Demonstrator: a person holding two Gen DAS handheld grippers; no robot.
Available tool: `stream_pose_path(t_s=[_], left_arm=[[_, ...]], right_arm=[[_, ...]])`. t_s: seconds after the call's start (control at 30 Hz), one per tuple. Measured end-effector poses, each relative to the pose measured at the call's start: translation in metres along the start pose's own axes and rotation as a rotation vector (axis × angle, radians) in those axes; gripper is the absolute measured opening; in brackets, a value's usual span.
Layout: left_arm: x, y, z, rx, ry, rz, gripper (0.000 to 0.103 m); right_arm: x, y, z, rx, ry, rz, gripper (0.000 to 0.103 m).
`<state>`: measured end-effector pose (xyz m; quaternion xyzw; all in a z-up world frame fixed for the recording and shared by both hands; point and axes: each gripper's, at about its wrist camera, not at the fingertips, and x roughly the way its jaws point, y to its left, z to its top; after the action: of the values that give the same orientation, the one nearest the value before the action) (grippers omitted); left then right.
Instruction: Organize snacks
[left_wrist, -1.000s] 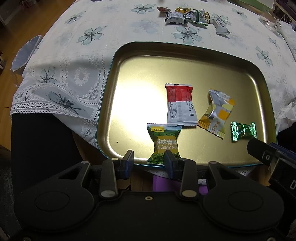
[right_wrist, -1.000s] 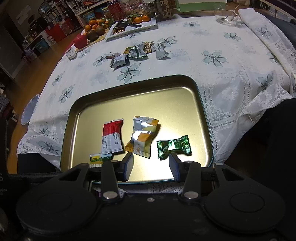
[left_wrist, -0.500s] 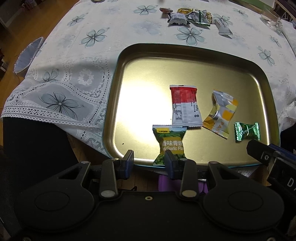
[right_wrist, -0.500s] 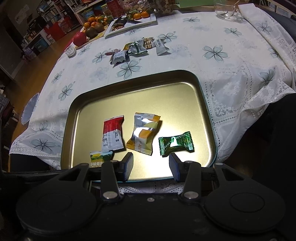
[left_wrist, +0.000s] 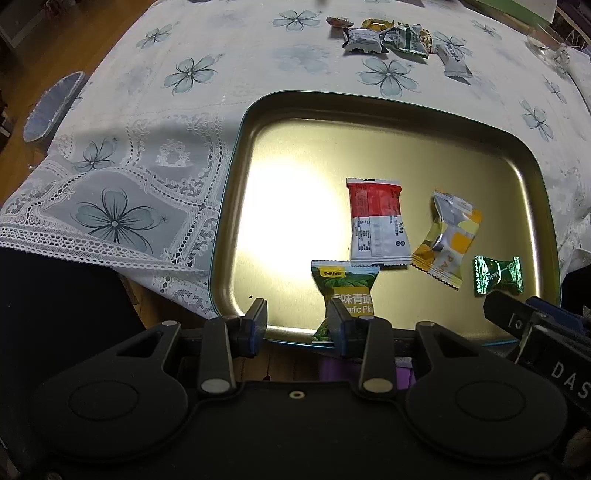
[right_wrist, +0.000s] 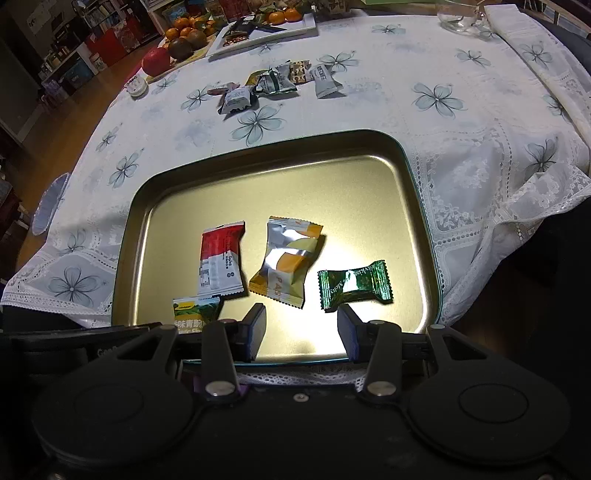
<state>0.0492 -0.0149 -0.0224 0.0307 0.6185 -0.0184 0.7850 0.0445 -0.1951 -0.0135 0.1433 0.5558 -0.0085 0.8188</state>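
Left wrist view first: the left gripper (left_wrist: 297, 320) has its jaws apart with nothing between them, hanging over the near rim of the gold tray (left_wrist: 236, 155). Its right finger sits in front of the green garlic-pea packet (left_wrist: 345, 291), but I can't tell if it's touching. Right wrist view, same deal: the right gripper (right_wrist: 301, 328) is apart and empty, hovering over bare tray floor, with the dark green foil candy (right_wrist: 352, 286) just past its right finger.

What could go wrong, imo:
- The two grippers are crowded at the same near edge (you can see the right one poking into the left view's corner), so reaching together could knock them into each other.
- Those wrappers look slick and flat on smooth metal. Pads coming down could just skate a packet away or catch only a crimped end.
- The pea packet lies at the near rim, right beside the red-and-white packet (left_wrist: 376, 221), so a sloppy grab could drag both.
- The tray looks like it overhangs the table edge a bit, so pushing down near the rim might tip it.

Contents: four snacks in the tray, those three plus the silver-and-orange packet (left_wrist: 447, 240) between red and candy. The loose snack pile (right_wrist: 273, 86) is well beyond the tray on the flowered tablecloth (right_wrist: 461, 122), not yet sorted.
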Motion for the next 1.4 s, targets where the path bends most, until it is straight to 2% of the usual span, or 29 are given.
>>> stream_pose_path(t_s=[0.27,0.53,0.7,0.83,1.03,1.2,1.4], left_arm=[[0.005,0.004,0.012,-0.025,0.037,-0.007,0.046],[0.011,0.004,0.030,0.012,0.097,-0.007,0.046],[0.015,0.006,0.050,0.052,0.144,-0.029,0.046],[0.013,0.003,0.076,0.093,0.164,-0.044,0.046],[0.008,0.002,0.130,0.120,0.152,-0.061,0.046],[0.013,0.001,0.181,0.124,0.119,-0.044,0.046],[0.025,-0.001,0.239,0.105,0.065,-0.030,0.047]], right_arm=[[0.004,0.002,0.012,-0.023,0.018,0.012,0.046],[0.015,-0.001,0.030,-0.017,0.046,0.041,0.046],[0.029,-0.005,0.043,-0.015,0.110,0.065,0.046],[0.035,-0.006,0.057,-0.063,0.159,0.070,0.046],[0.032,-0.007,0.097,-0.113,0.169,0.110,0.046],[0.037,-0.008,0.144,-0.112,0.116,0.117,0.046],[0.066,-0.013,0.208,-0.102,-0.018,0.022,0.046]])
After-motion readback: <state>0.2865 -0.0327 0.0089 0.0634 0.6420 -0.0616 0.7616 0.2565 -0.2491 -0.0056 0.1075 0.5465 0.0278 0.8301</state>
